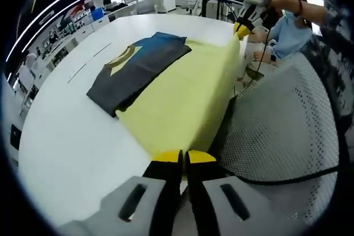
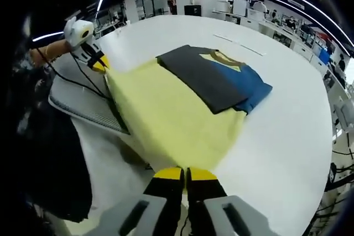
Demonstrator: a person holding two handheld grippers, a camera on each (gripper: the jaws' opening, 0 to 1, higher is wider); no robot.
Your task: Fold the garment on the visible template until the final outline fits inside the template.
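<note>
In the left gripper view the left gripper, nearest the camera, has its yellow-tipped fingers pressed together on the near corner of the yellow garment. The garment lies spread flat on the white table, reaching away from the fingers. On its far left part rests the folded dark garment, grey with a blue part and a yellow curve, partly on the yellow cloth and partly on the table. At the far corner of the yellow garment the right gripper pinches the cloth with closed fingers. To the right stands a white mesh chair; farther off sits a person.

In the right gripper view the right gripper grips the yellow garment's near corner. Beyond lies the dark garment; at the far left corner the left gripper holds the cloth.
</note>
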